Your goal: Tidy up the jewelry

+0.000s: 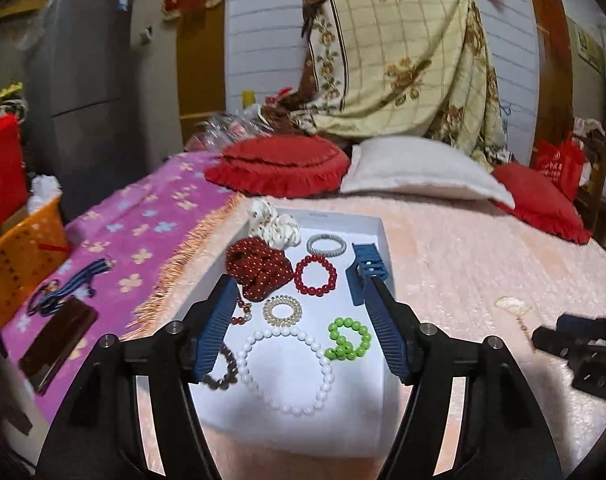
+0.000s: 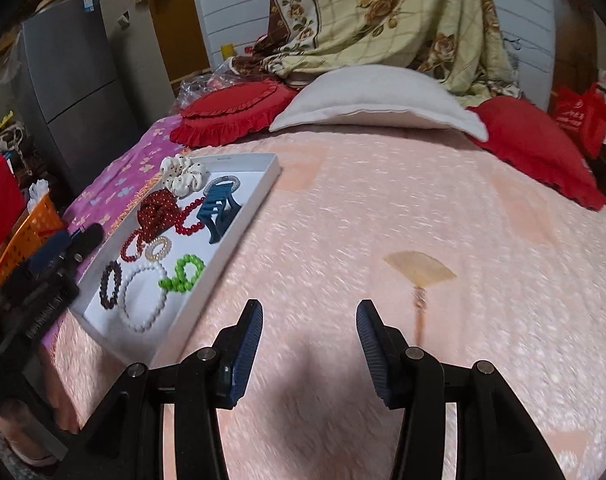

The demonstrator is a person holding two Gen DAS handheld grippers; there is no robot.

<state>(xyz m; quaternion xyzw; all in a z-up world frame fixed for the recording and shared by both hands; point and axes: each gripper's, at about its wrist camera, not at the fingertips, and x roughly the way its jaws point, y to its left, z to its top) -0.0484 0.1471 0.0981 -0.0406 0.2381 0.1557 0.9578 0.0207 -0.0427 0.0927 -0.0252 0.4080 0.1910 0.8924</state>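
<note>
The left gripper fills the bottom of its own view, black arms ending in ribbed blue pads, jaws spread wide with nothing pressed between them. It hangs over a shallow white tray that lies on a bed under a fuzzy peach blanket. In the tray lie a white bead necklace, a green bead bracelet, a red bead bracelet, a silver-grey bracelet, a pale coiled hair tie, a dark brown bead bracelet, a red dotted scrunchie and a cream dotted scrunchie at the far left corner. A blue claw clip sits by the tray's right wall, just beyond the gripper's right pad.

The right gripper is likewise open and empty, above bare blanket to the right of the tray. Ahead of it and a little to the right lies a fan-shaped hairpin, pale amber with a thin stem, alone on the blanket and well apart from the tray.

Small grey print on the tray's far rim is too small to read. A red bag beside the bed carries pale lettering that is also illegible.

At the head of the bed lie a white pillow between two red frilled cushions, with a cream floral quilt draped behind. A pink flowered blanket with a fringe covers the bed's left edge, and past it stand an orange basket and a grey refrigerator.
</note>
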